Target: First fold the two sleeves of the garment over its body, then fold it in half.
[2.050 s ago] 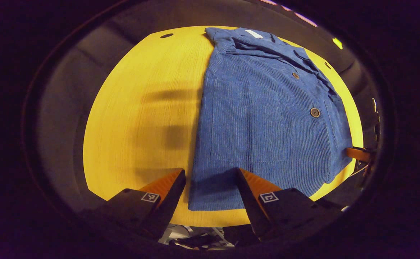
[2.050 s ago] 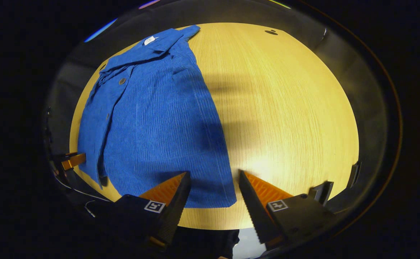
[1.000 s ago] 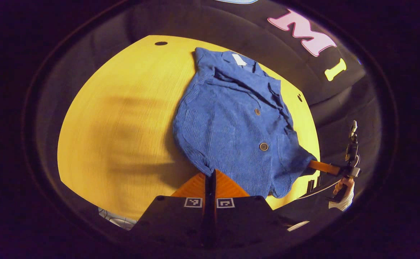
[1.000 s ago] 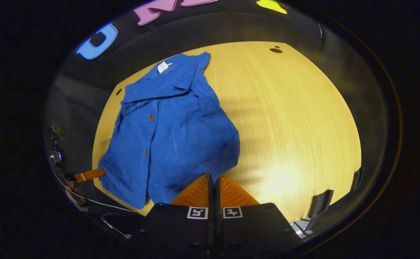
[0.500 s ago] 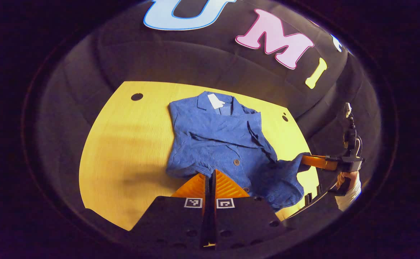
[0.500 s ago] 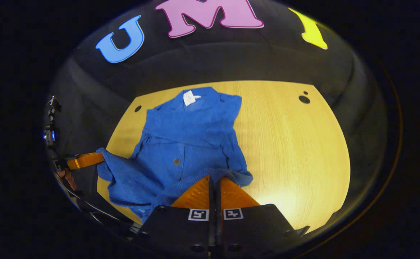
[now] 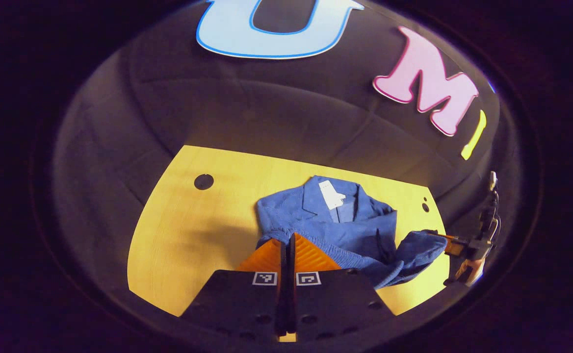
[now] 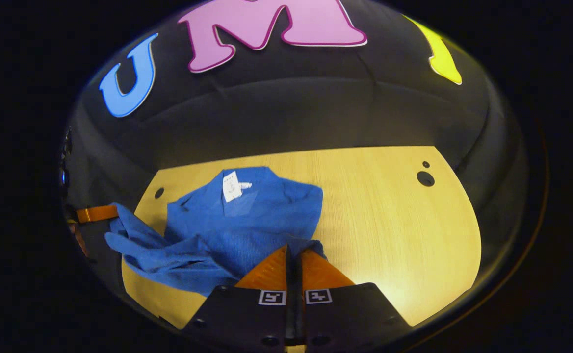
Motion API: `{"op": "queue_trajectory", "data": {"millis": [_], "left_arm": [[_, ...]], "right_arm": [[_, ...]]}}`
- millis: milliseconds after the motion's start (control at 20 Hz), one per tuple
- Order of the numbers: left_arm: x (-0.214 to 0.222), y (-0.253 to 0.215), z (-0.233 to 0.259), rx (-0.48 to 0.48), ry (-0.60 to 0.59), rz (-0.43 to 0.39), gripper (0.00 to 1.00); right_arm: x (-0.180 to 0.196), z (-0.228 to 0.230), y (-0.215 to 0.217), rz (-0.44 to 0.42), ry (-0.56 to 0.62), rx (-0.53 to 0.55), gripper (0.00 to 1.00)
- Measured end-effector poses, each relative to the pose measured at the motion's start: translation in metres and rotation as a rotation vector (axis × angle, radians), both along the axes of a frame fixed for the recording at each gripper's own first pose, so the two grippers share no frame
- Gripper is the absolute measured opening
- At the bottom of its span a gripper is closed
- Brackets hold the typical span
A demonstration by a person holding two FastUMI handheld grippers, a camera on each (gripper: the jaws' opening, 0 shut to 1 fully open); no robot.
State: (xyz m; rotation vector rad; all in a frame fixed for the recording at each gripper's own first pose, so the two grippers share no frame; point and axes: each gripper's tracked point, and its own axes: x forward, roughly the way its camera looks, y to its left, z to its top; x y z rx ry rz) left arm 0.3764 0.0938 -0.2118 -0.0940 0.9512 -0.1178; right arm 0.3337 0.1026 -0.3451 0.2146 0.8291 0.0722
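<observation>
The jacket (image 7: 335,225) lies on the surface (image 7: 193,235) with its collar end toward the booth wall (image 7: 267,117) at the back. Its near edge is raised off the surface and carried toward the collar, held at two corners. In the left gripper view the left tongs (image 7: 287,245) are pressed together on the left corner, and the right tongs (image 7: 446,241) sit far to the right, at the other lifted corner, with a hand (image 7: 469,272) just below them. In the right gripper view the right tongs (image 8: 294,257) are pressed together on the jacket's (image 8: 247,225) right corner, and the left tongs (image 8: 97,213) meet the cloth at far left. The label (image 8: 231,186) lies inside the collar. To the right of the jacket the surface (image 8: 389,220) stretches to two holes (image 8: 425,178) near its back corner. Another hole (image 7: 203,182) sits left of the jacket.
</observation>
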Motion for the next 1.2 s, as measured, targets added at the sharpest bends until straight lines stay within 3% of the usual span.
{"op": "queue_trajectory", "data": {"millis": [300, 500, 600, 700, 800, 850, 900, 1000, 1050, 1100, 1150, 1200], "left_arm": [[0.054, 0.005, -0.046, -0.05, 0.018, 0.097, 0.0], [0.077, 0.015, -0.076, 0.028, 0.024, 0.087, 0.0], [0.095, 0.009, -0.073, 0.015, -0.034, 0.071, 0.0], [0.123, 0.007, -0.069, 0.02, -0.148, 0.056, 0.0], [0.124, 0.007, -0.078, 0.072, -0.122, 0.021, 0.0], [0.124, 0.008, -0.084, 0.083, -0.098, 0.012, 0.0], [0.119, 0.007, -0.088, 0.087, -0.065, 0.021, 0.05], [0.121, 0.02, -0.089, 0.113, -0.086, 0.101, 0.58], [0.122, 0.026, -0.088, 0.127, -0.092, 0.129, 0.85], [0.117, 0.028, -0.085, 0.115, -0.089, 0.133, 0.82], [0.109, 0.029, -0.079, 0.103, -0.089, 0.139, 0.82], [0.11, 0.032, -0.073, 0.099, -0.117, 0.143, 0.83]], "right_arm": [[0.069, -0.02, 0.015, -0.144, -0.085, 0.119, 0.0], [0.101, -0.041, 0.015, -0.224, -0.087, 0.207, 0.0], [0.106, -0.057, 0.01, -0.237, -0.05, 0.208, 0.0], [0.12, -0.063, 0.0, -0.256, -0.092, 0.188, 0.0], [0.116, -0.077, 0.001, -0.284, -0.03, 0.222, 0.0], [0.107, -0.084, 0.005, -0.285, 0.019, 0.249, 0.05], [0.099, -0.087, 0.007, -0.273, 0.047, 0.259, 0.37], [0.102, -0.081, -0.004, -0.242, -0.021, 0.202, 0.99], [0.103, -0.072, -0.006, -0.231, -0.067, 0.199, 1.0], [0.103, -0.064, -0.008, -0.236, -0.102, 0.196, 0.94], [0.1, -0.059, -0.014, -0.241, -0.119, 0.183, 0.8], [0.098, -0.052, -0.018, -0.241, -0.139, 0.164, 0.95]]}}
